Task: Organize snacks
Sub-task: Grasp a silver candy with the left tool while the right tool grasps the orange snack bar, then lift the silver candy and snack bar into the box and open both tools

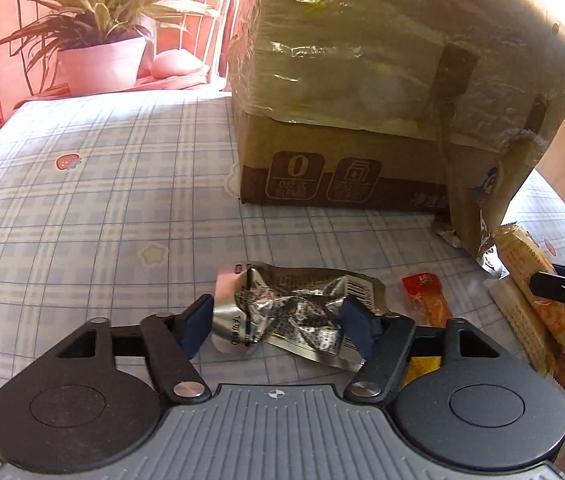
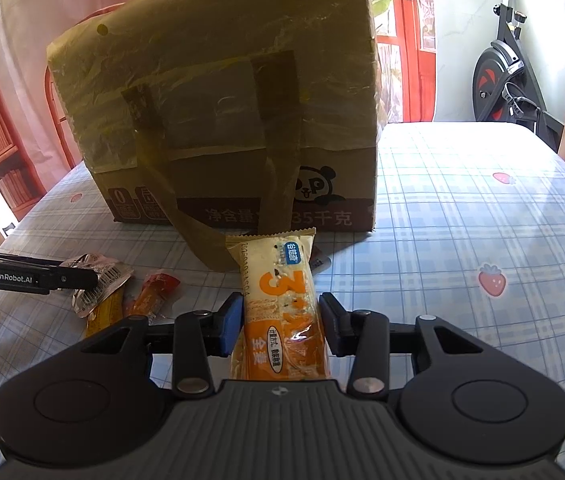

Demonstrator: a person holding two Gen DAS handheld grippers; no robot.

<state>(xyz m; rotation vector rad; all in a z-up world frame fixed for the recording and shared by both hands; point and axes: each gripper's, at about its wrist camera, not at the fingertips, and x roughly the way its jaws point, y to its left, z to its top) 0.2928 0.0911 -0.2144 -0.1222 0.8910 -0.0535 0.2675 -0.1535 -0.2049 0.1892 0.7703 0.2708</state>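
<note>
- Right now the left claw [image 1: 276, 322] has its two blue pads on each side of a crinkly silver snack packet [image 1: 290, 312]. The pads press into its sides, so the claw looks clamped on it.
- Meanwhile, the right claw [image 2: 280, 324] sits around a long orange cracker pack [image 2: 278, 300]. One pad touches it; the other shows a tiny gap. I cannot tell if it is squeezing yet.
- Both snacks lie on the checked surface [image 1: 102, 208], just in front of the big taped cardboard box [image 2: 218, 112].
- A small red and orange sachet [image 1: 426, 296] lies just beside the silver packet, between the two claws.
- My guess is that the step is picking up one snack in each claw.
- To do it well, squeeze softly. The silver packet is thin and crumply, so it could slip or tear.
- Hold the cracker pack near its middle. It is long, so it could droop or swing if held at one end. Crackers break, so do not pinch hard.
- Lift straight up so the sachet does not get dragged along.
- Keep the two claws apart so they do not bump. They are near each other here.
- I cannot see the top of the box, so I cannot tell if it is open.
</note>
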